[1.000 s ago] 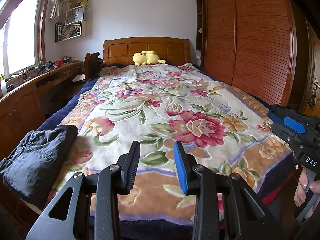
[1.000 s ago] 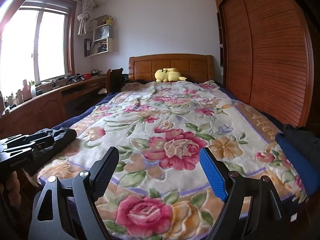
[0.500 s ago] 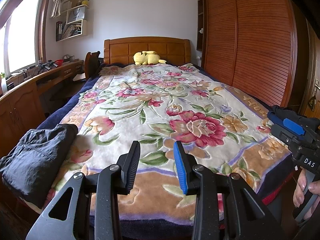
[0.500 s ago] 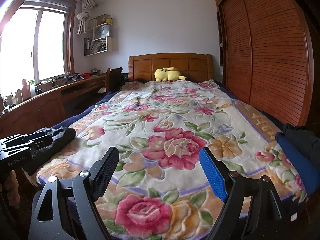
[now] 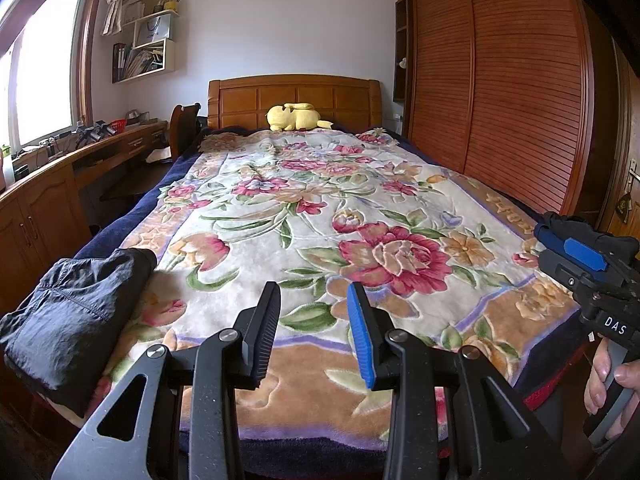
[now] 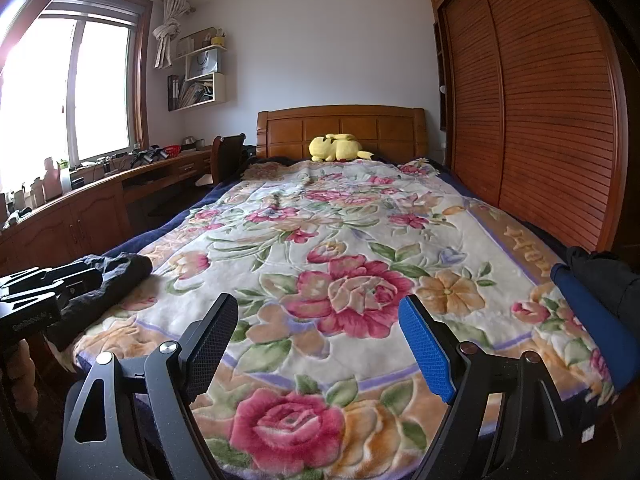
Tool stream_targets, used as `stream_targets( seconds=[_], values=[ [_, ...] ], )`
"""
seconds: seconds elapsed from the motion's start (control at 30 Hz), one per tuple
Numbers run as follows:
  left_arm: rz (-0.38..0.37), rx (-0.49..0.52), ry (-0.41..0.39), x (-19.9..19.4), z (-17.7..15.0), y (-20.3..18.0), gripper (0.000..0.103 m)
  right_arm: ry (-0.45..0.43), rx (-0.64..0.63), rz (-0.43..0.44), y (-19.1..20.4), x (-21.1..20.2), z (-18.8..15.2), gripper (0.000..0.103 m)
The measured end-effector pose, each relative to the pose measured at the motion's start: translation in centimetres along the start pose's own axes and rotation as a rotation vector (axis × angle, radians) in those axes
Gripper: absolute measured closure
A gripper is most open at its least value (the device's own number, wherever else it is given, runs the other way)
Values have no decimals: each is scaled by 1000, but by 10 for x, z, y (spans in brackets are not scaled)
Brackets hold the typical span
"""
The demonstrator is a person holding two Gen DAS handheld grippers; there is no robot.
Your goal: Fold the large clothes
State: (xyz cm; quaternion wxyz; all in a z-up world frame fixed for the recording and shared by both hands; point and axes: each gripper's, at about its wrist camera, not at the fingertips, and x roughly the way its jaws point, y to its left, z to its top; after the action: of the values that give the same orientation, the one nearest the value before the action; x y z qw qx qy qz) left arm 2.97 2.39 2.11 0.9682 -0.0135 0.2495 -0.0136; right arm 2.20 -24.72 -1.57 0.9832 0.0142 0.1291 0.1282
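Folded dark garment (image 5: pixel 76 312) sits on the near left corner of the bed, partly hanging over the edge; looks already folded, so I'd judge that one done. Second dark garment with a blue part (image 6: pixel 592 312) lies bunched at the near right edge, likely the next to fold. Change over the last second: almost none. Both views hold the same framing, garments haven't shifted, only a slight drift of the right tool seen from the left camera. Reads as a pause between items, no fold under way. Left gripper (image 5: pixel 314 332) hovers over the foot of the bed, jaws parted a little, nothing between them. Right gripper (image 6: pixel 320 344) spread wide, also empty, over the floral blanket (image 5: pixel 320 208). Counts: two garments, two grippers, one blanket, one yellow plush toy (image 5: pixel 298 117) at the headboard (image 5: pixel 294 96), one wardrobe (image 5: pixel 500 80) on the right, one desk (image 5: pixel 80 160) on the left.
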Motion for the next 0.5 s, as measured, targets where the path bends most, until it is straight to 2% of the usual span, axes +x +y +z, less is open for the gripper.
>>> stream_targets(
  seconds=[0.5],
  values=[
    [-2,-2,2,0,0,0,67,6,2,2,-3,0,0,19]
  ],
)
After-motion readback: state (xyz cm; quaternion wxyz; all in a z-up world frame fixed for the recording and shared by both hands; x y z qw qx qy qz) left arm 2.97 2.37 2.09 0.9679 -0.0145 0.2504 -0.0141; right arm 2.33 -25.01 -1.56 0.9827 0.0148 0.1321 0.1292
